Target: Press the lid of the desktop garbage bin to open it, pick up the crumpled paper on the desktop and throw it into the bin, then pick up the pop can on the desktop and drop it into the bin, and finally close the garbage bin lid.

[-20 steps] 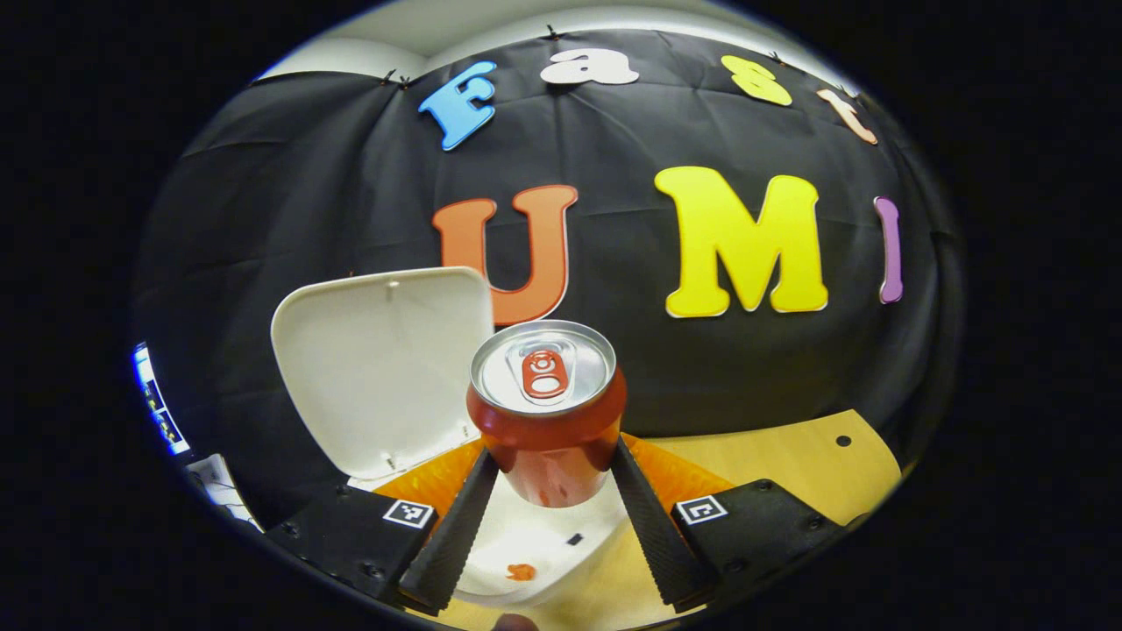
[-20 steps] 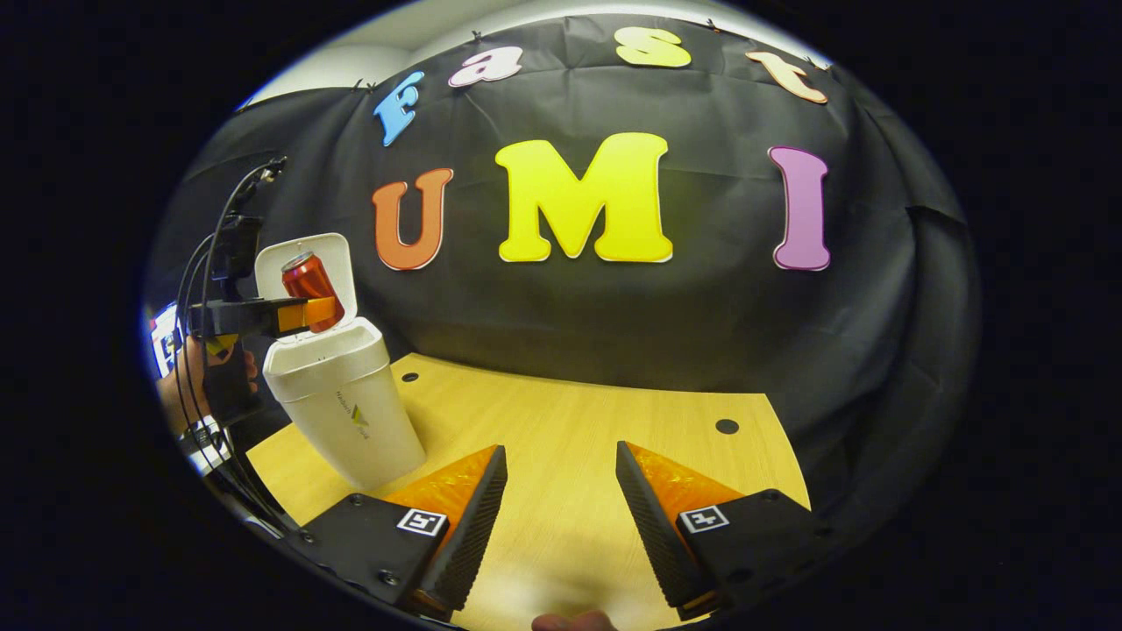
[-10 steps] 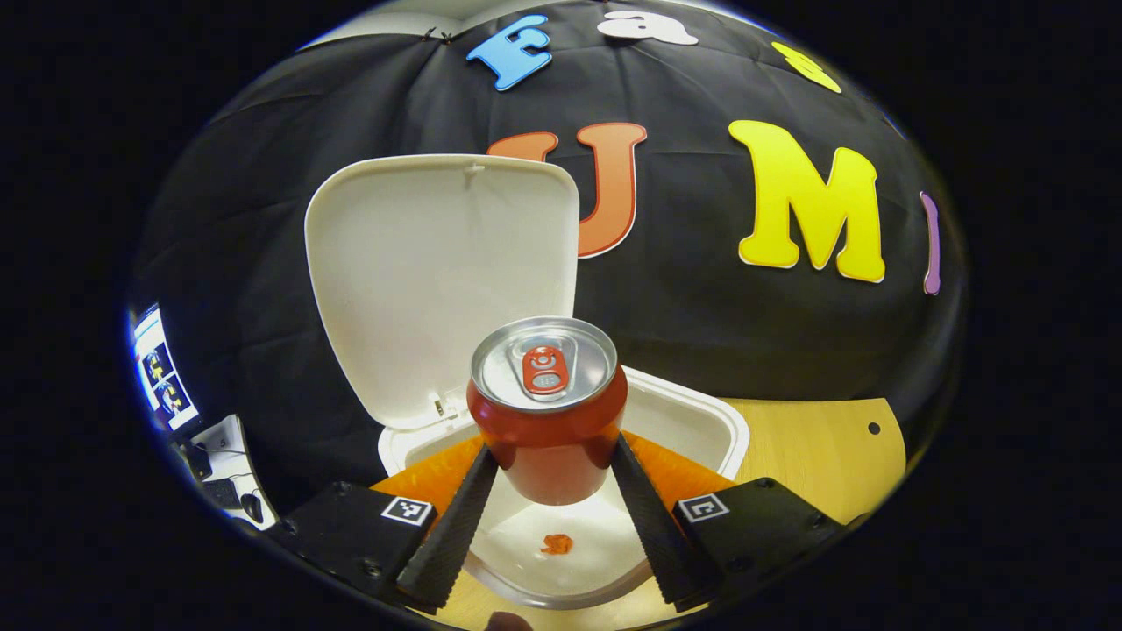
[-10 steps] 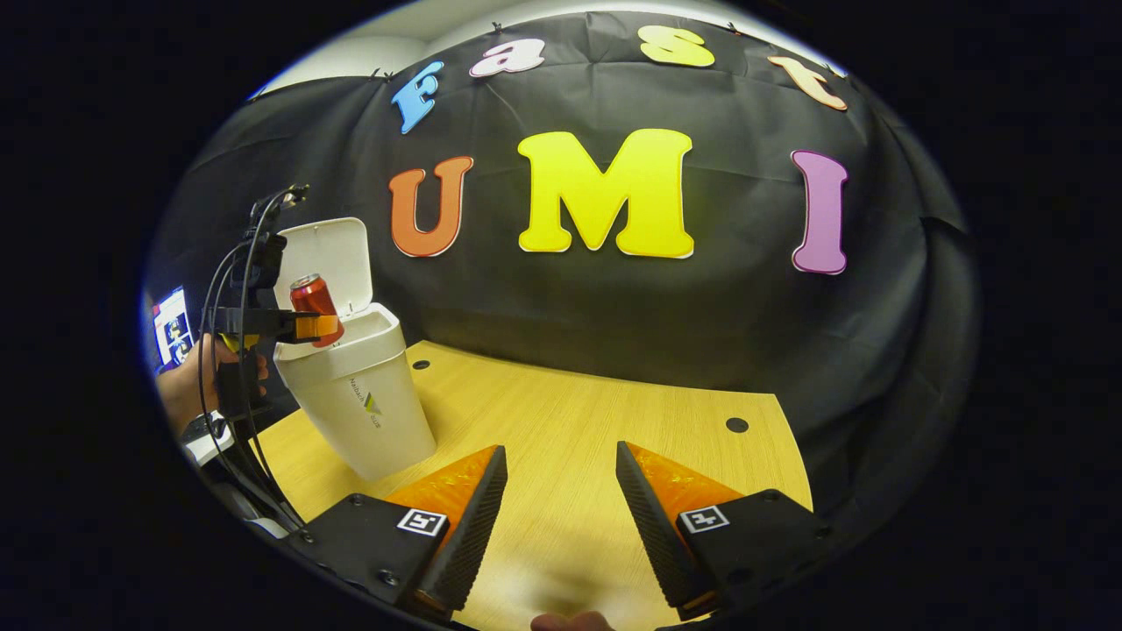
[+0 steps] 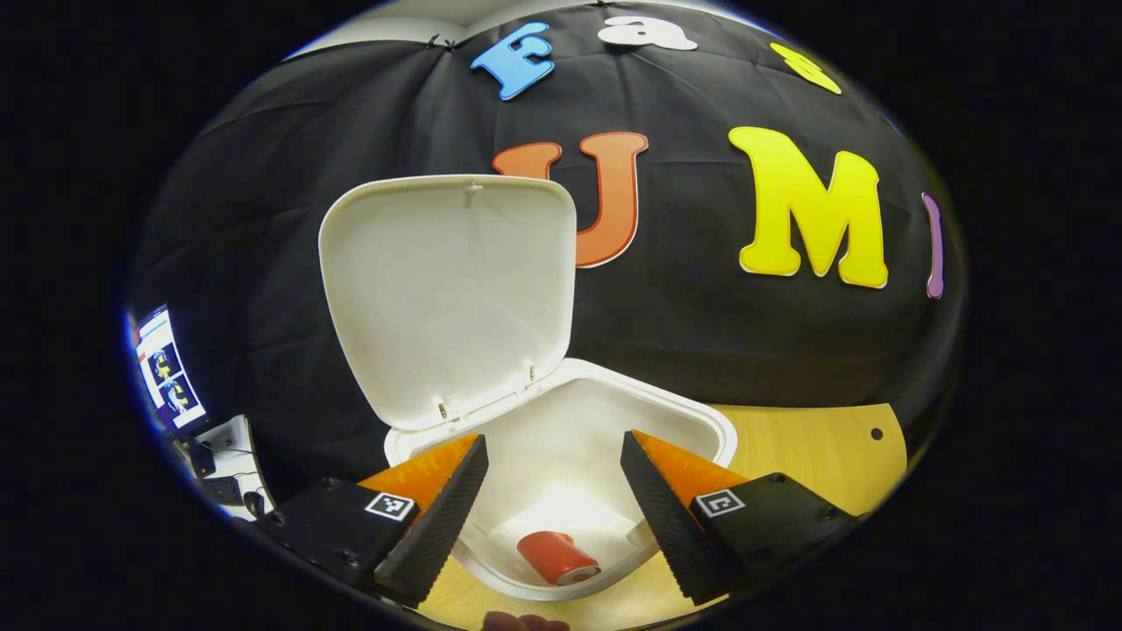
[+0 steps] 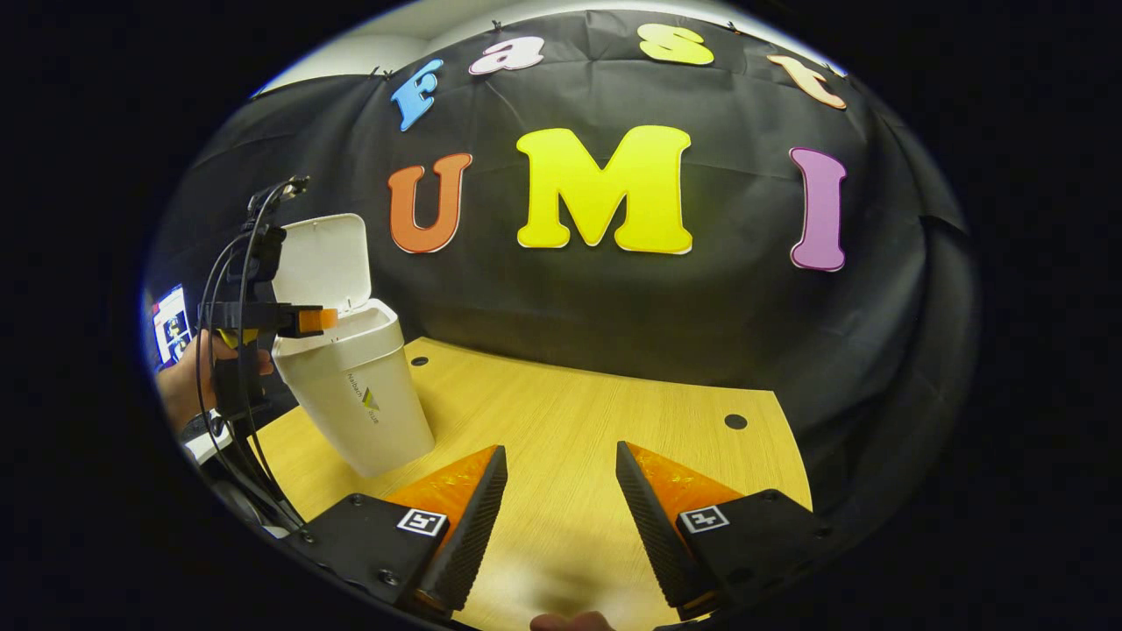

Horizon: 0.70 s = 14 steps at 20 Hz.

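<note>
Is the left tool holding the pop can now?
No. The left tool is open above the bin, and the pop can lies inside.

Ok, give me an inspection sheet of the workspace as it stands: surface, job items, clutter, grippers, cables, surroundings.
Surface: wooden desktop, with small round holes.
Bin: white garbage bin at the desk's left edge, lid standing open.
Pop can: red can lying on its side at the bottom of the bin.
Crumpled paper: cannot tell; a pale patch lies beside the can.
Clutter: nothing seen.
Left gripper: open, empty, over the bin mouth.
Right gripper: open, empty, above the desk.
Cables: black cables hang from the left gripper.
Surroundings: black cloth wall; screen at left.
</note>
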Tool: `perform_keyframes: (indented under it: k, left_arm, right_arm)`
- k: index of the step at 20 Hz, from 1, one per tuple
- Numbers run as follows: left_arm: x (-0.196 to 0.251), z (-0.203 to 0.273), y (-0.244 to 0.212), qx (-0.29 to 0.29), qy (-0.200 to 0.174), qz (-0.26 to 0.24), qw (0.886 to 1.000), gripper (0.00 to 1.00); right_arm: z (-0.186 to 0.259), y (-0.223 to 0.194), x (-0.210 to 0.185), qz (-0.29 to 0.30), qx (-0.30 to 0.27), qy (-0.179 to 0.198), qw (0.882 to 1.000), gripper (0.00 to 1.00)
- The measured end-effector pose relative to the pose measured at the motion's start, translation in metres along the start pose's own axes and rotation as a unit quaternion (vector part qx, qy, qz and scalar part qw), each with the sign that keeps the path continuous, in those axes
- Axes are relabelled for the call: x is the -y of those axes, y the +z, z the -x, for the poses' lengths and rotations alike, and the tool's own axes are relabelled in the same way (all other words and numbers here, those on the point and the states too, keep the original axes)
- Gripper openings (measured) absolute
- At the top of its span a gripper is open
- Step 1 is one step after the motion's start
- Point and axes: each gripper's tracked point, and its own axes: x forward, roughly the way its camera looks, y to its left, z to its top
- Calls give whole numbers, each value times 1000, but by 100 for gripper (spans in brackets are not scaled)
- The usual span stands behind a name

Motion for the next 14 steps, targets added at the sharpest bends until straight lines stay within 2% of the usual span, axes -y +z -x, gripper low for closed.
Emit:
perform_keyframes:
  k: [6, 10, 14]
  left_arm:
    - [19, 20, 42, 43, 16, 14, 999, 99]
    - [16, 22, 89, 75, 53, 38, 995, 99]
    - [-2, 25, 139, 110, 111, 66, 986, 99]
  right_arm:
    - [5, -1, 16, -8, 2, -3, 1000, 80]
    - [7, 6, 29, -16, 10, -5, 1000, 79]
    - [9, 15, 45, -21, 19, -8, 1000, 81]
